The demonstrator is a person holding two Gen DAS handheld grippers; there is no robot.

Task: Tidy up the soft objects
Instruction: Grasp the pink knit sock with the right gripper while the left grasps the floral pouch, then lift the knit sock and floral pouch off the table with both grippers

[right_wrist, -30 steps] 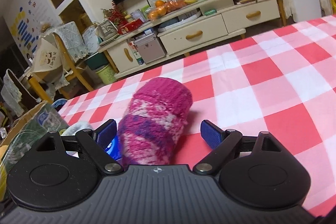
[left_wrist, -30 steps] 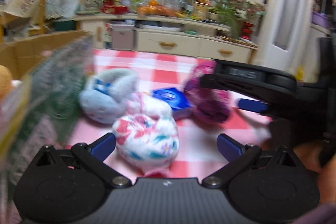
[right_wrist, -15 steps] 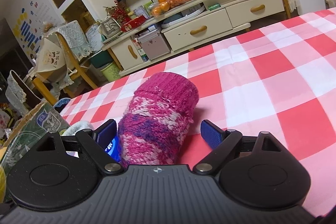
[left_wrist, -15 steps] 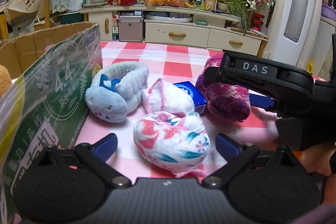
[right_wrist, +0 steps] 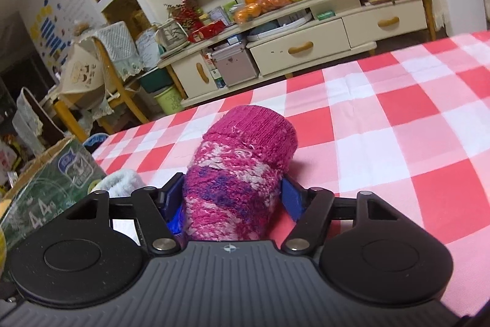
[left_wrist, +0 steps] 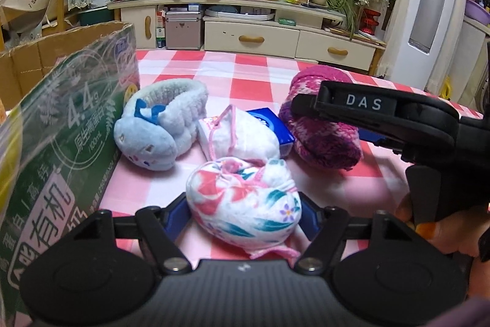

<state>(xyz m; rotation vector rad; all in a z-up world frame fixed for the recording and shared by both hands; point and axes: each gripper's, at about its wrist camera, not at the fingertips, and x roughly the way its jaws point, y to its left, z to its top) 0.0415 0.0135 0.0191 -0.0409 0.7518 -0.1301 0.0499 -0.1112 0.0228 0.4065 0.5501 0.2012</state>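
Cardboard box (left_wrist: 61,124) stands at left on the checked tablecloth (left_wrist: 251,72). Right gripper (right_wrist: 232,198) is clamped on the pink knitted roll (right_wrist: 242,167), centre right. Left gripper (left_wrist: 242,215) is clamped on the floral bundle (left_wrist: 245,201), near centre

Pink knitted sock roll (right_wrist: 239,173): fuzzy, looped yarn. Floral bundle (left_wrist: 245,204): soft printed fleece. Blue plush earmuffs (left_wrist: 159,131): fluffy pile. Carton (left_wrist: 61,124): cardboard, glossy printed film. Desk (right_wrist: 398,112) cover: smooth checked cloth. Claw (right_wrist: 231,198) bodies: matt ribbed plastic.
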